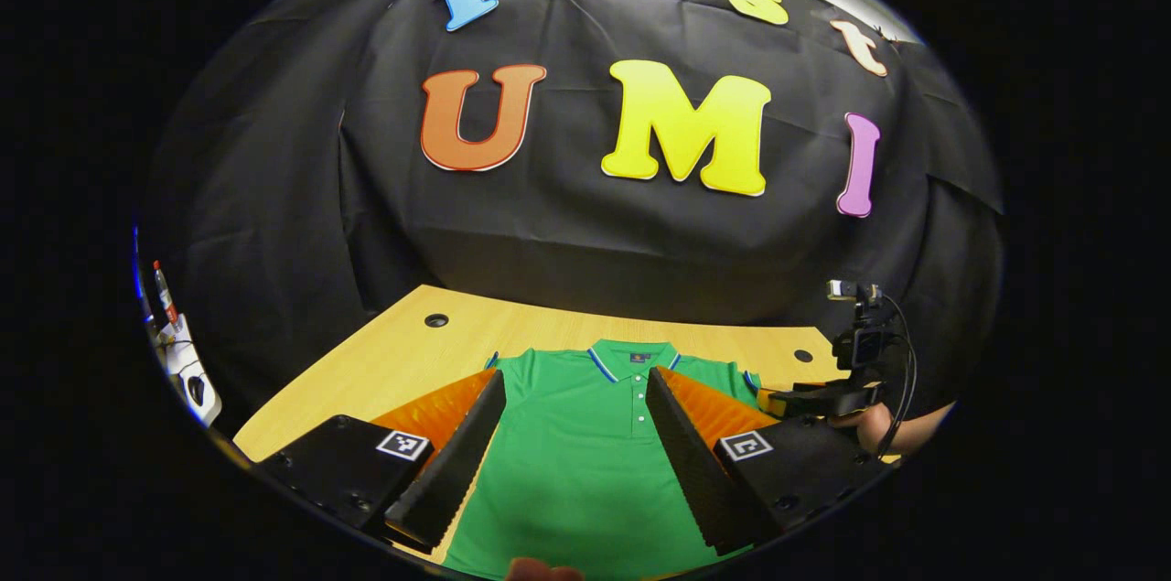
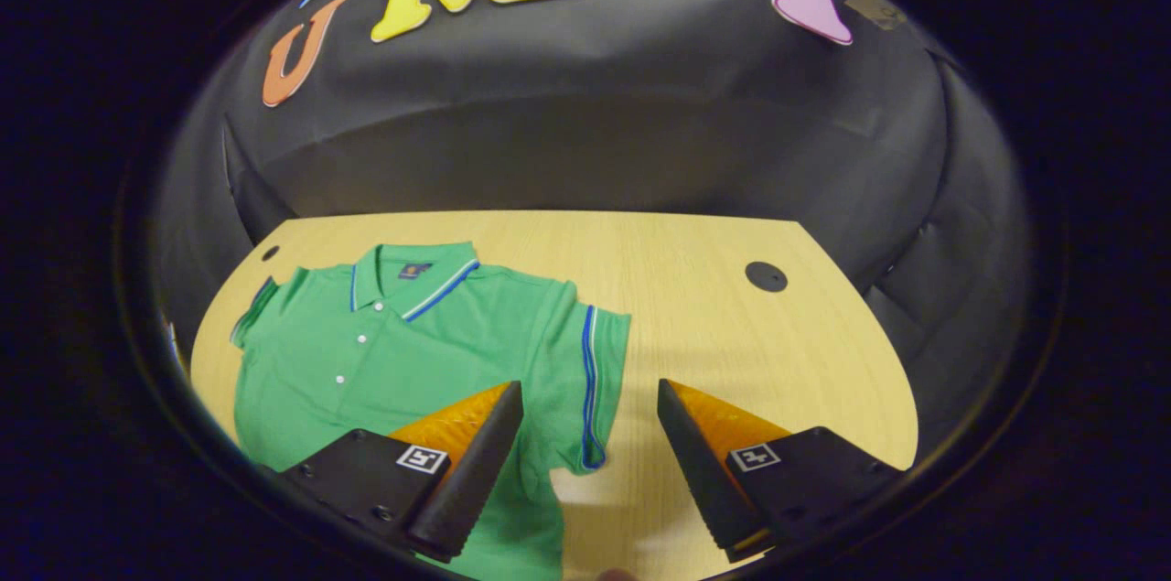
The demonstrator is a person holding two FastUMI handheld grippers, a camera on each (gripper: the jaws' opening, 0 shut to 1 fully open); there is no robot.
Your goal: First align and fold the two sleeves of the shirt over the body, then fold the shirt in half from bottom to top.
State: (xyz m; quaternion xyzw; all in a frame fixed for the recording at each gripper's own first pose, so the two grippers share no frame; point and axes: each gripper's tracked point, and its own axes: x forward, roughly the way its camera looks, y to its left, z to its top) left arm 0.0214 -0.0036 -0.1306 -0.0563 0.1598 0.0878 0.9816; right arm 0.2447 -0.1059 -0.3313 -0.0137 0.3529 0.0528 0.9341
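Green polo shirt (image 2: 402,352) lies flat and face up on the wooden table (image 2: 714,325), collar toward the booth wall, buttons showing. Both short sleeves are spread out to the sides; nothing is folded over the body yet, so I judge the task is at its very start, the first sleeve fold.

Right gripper (image 2: 590,444): fingers spread apart, nothing between them. It hangs above the blue-striped sleeve (image 2: 595,361), one finger over the cloth, the other over bare table. Contact with the cloth cannot be told.

Left gripper (image 1: 576,444): fingers likewise parted and empty, poised over the shirt's body along the button line.

Next move, as I read it: lower the right gripper to the sleeve's outer edge, pinch the hem, carry it across onto the chest; the left sleeve needs the same.

The right gripper view gives the full sleeve, its stripe, and the bare table beside it. The left gripper view gives the collar head-on, the other gripper held in a hand (image 1: 883,425) at the far right, and some gear at the table's left end.
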